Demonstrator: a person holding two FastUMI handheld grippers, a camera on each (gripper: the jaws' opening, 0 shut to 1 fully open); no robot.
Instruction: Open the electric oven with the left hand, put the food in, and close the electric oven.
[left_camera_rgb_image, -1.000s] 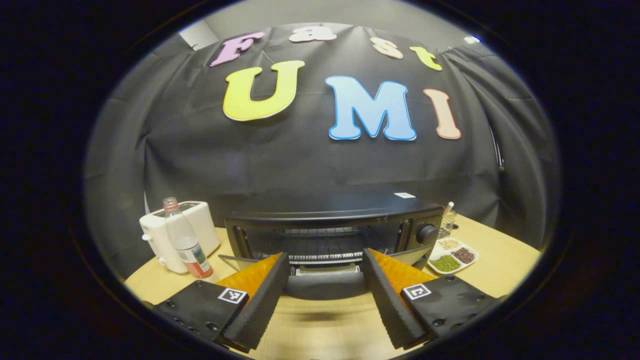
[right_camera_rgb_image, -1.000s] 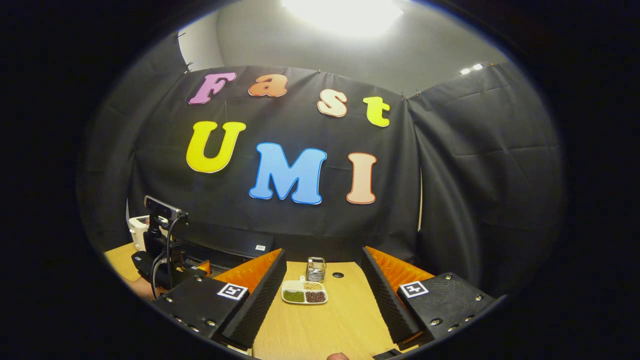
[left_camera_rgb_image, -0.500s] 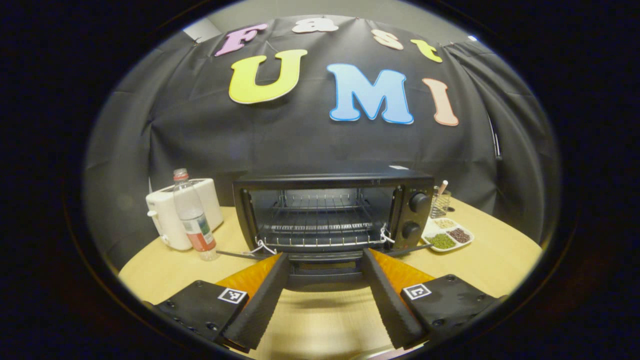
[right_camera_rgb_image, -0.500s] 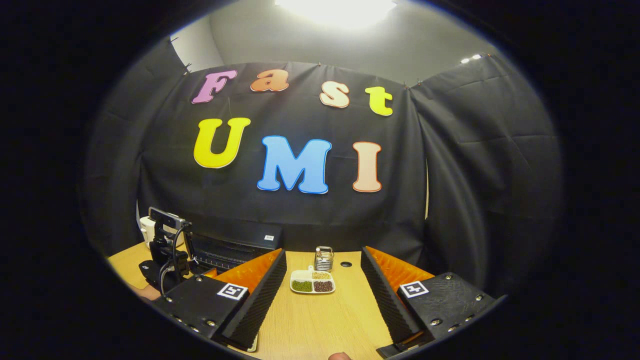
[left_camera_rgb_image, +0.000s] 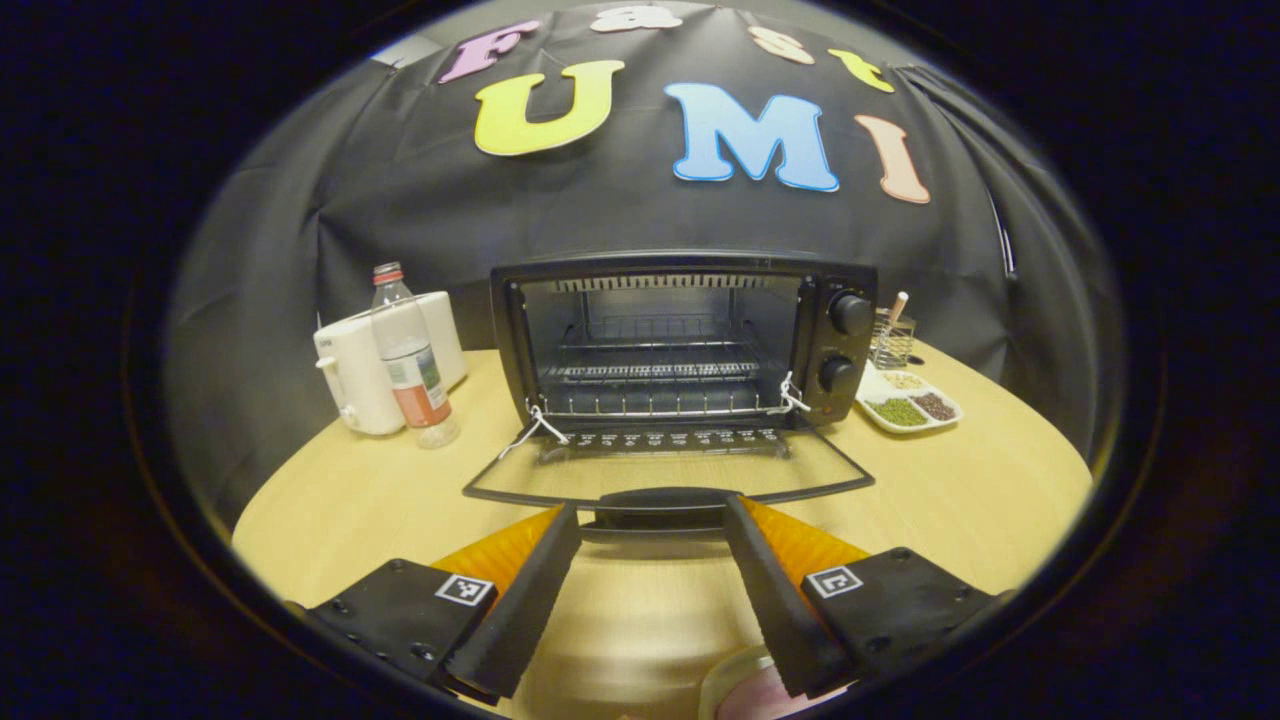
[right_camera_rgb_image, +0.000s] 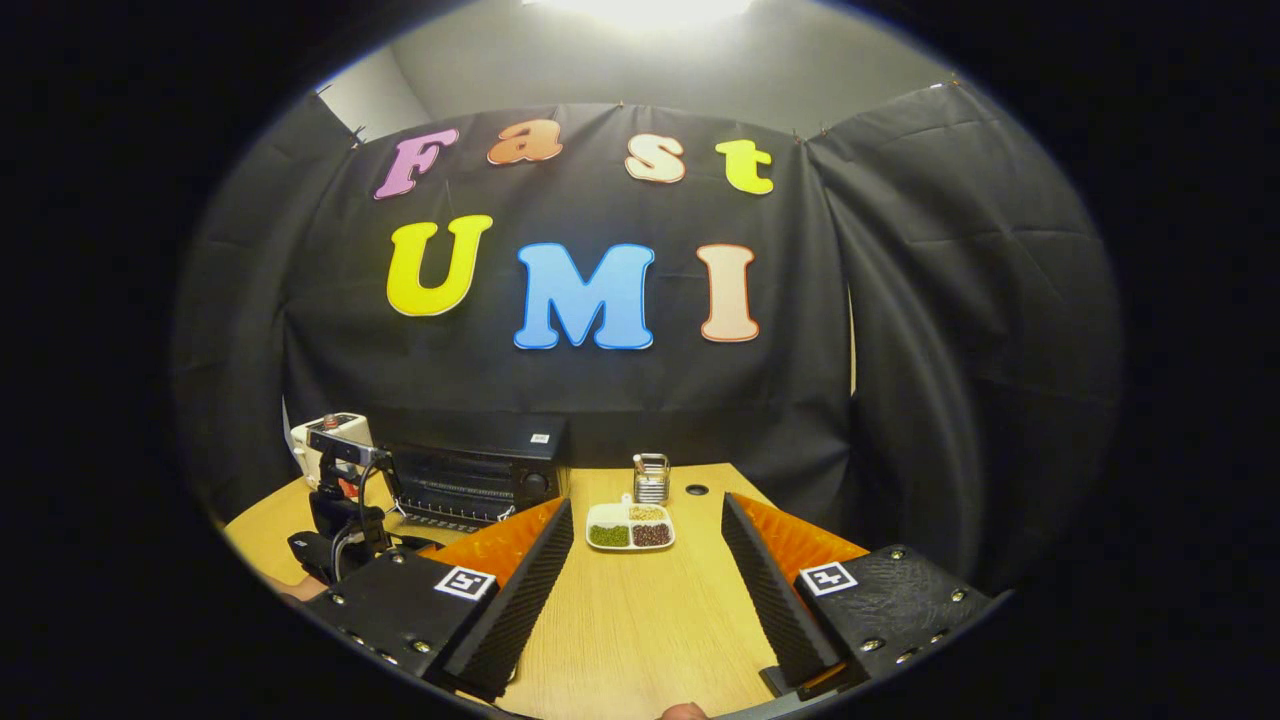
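Oven (left_camera_rgb_image: 680, 340) door (left_camera_rgb_image: 665, 475) down flat, left hand-held gripper (left_camera_rgb_image: 650, 535) spread wide near handle (left_camera_rgb_image: 660, 505), right hand-held gripper (right_camera_rgb_image: 648, 555) spread wide

"Where did the oven (left_camera_rgb_image: 680, 340) stand?"

"At the back middle of the table (left_camera_rgb_image: 960, 500), its door (left_camera_rgb_image: 665, 475) lying flat in front of it. A rack (left_camera_rgb_image: 650, 372) sat inside."

"And to its left?"

"A toaster (left_camera_rgb_image: 350, 370), with a bottle (left_camera_rgb_image: 410, 360) just in front of it."

"To its right?"

"A divided dish (left_camera_rgb_image: 910, 408), and a small holder (left_camera_rgb_image: 890, 340) behind that."

"The left gripper (left_camera_rgb_image: 645, 600)?"

"Before the door's handle (left_camera_rgb_image: 660, 503), apart from it."
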